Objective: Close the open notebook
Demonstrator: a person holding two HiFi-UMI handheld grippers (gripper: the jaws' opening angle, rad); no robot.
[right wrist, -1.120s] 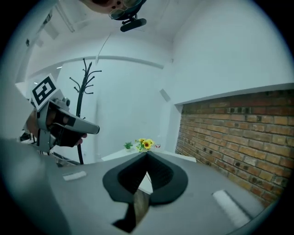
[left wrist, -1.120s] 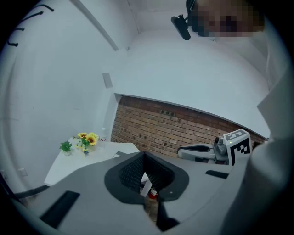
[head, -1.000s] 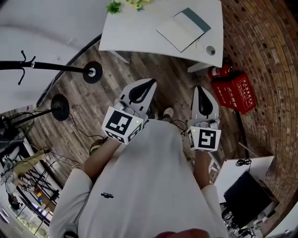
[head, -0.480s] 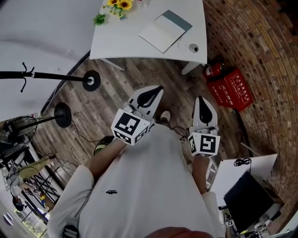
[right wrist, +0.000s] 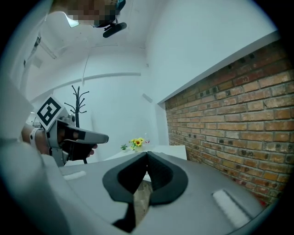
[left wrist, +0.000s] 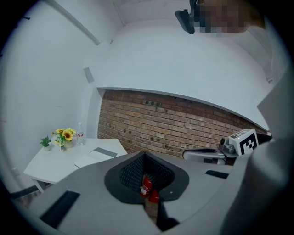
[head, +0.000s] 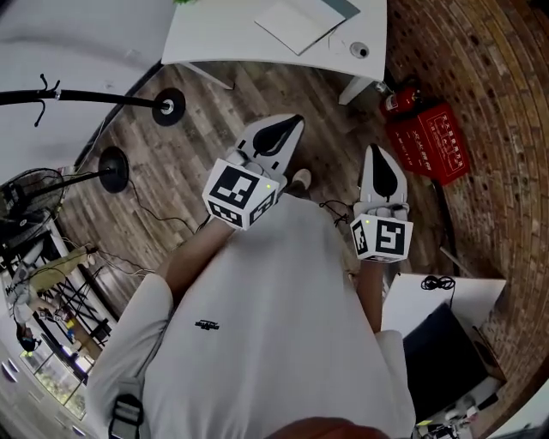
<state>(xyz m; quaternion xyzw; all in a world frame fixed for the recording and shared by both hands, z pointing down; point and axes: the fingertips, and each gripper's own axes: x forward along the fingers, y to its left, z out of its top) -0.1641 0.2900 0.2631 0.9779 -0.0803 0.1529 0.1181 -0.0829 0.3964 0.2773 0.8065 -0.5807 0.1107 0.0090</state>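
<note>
The notebook (head: 300,17) lies flat on the white table (head: 214,39) at the top edge of the head view, partly cut off; it shows a white page and a grey-green strip. It also appears far off in the left gripper view as the notebook (left wrist: 94,156). Both grippers hang over the wooden floor, well short of the table. My left gripper (head: 296,120) points at the table with its jaws together and nothing between them. My right gripper (head: 375,150) is beside it, also shut and empty. Each gripper view shows closed tips: left gripper (left wrist: 144,153), right gripper (right wrist: 147,153).
A red fire-extinguisher box (head: 429,154) and an extinguisher (head: 399,99) stand by the brick wall on the right. A coat stand base (head: 171,107) and a second round base (head: 111,167) sit on the floor at left. Sunflowers (left wrist: 66,134) stand on the table. A white desk (head: 446,296) is at lower right.
The table and notebook have slid to the top edge of the head view, so the notebook is now partly cut off. Both grippers stay shut, side by side.
</note>
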